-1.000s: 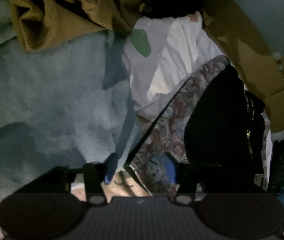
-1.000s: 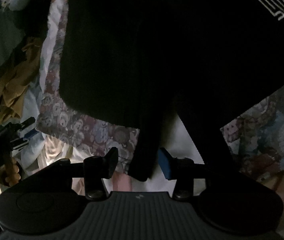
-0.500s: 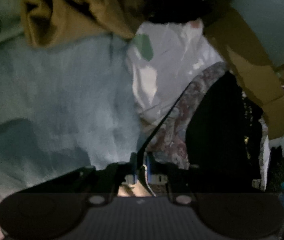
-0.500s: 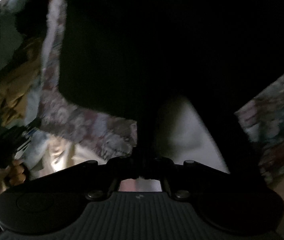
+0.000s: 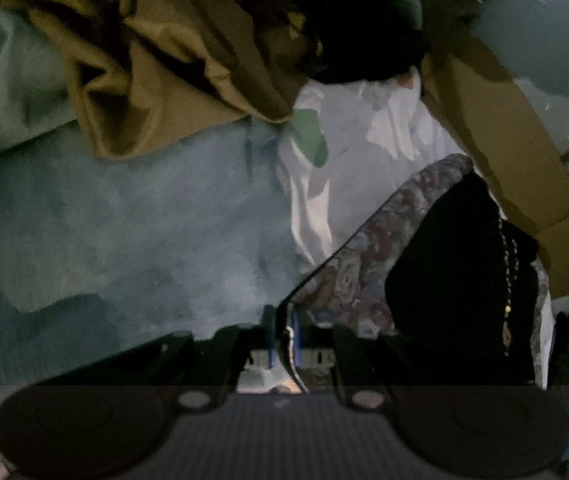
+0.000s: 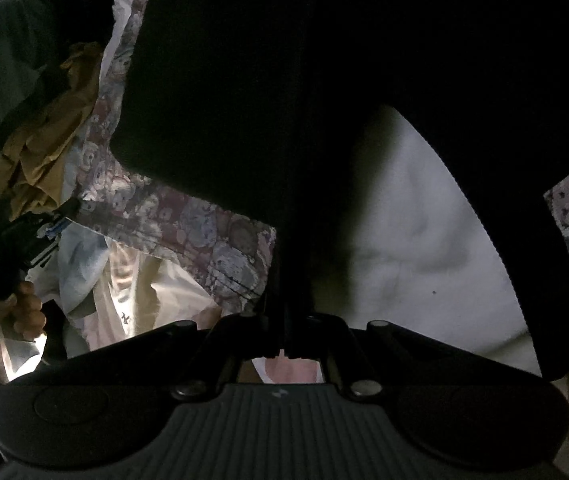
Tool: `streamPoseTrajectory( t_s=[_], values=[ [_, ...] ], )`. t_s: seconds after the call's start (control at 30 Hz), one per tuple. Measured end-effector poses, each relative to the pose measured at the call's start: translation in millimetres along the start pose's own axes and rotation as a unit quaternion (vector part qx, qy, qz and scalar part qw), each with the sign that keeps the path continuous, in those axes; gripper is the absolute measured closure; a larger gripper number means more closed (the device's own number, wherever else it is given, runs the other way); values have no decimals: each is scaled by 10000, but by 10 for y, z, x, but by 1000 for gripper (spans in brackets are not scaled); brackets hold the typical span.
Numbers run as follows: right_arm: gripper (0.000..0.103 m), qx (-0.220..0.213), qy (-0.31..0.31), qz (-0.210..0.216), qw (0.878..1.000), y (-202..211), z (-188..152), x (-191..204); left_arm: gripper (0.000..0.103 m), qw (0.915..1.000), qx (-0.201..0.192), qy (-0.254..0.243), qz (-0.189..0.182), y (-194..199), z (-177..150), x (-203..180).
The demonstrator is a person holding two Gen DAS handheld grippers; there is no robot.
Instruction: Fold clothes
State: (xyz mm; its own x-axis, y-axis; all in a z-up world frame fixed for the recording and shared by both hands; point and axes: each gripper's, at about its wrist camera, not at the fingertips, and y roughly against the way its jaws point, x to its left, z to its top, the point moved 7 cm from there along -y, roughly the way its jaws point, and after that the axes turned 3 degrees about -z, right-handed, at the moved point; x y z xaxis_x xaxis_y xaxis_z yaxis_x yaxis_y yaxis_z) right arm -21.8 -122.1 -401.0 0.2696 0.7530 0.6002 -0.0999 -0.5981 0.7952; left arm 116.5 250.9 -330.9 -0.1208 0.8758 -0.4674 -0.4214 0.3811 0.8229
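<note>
Fingers (image 6: 284,320) grip black garment (image 6: 324,80) (dim).

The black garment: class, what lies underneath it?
The black garment lies on a floral patterned cloth and a white sheet. Whatever lies beneath its middle is covered.

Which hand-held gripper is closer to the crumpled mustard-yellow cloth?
Left. The left hand-held gripper sits just below the crumpled mustard-yellow cloth; the right hand-held gripper is farther off, clamped on the black garment.
</note>
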Motion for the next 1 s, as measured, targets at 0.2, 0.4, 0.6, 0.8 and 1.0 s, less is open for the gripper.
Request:
streamPoseTrajectory(
  t_s=[0.2,0.4,0.6,0.8,1.0],
  values=[
    [103,20,88,-98,9999,-14,25,-7,95,10000,17,-21,46,-45,-19,57],
    [103,-1,157,-323,9994,-29,61,-43,95,9996,169,74,217,-238,-75,170],
    [97,-19,30,-405,9992,-36,64,-75,88,9989,243,135,369,-262,-78,180],
    [74,-115,-65,-530,9985,123,78,-90,73,9985,113,118,522,-109,24,88],
    [64,-370,12,-513,9980,478,157,-62,54,9989,-143,69,442,38,227,-140]
  ],
)
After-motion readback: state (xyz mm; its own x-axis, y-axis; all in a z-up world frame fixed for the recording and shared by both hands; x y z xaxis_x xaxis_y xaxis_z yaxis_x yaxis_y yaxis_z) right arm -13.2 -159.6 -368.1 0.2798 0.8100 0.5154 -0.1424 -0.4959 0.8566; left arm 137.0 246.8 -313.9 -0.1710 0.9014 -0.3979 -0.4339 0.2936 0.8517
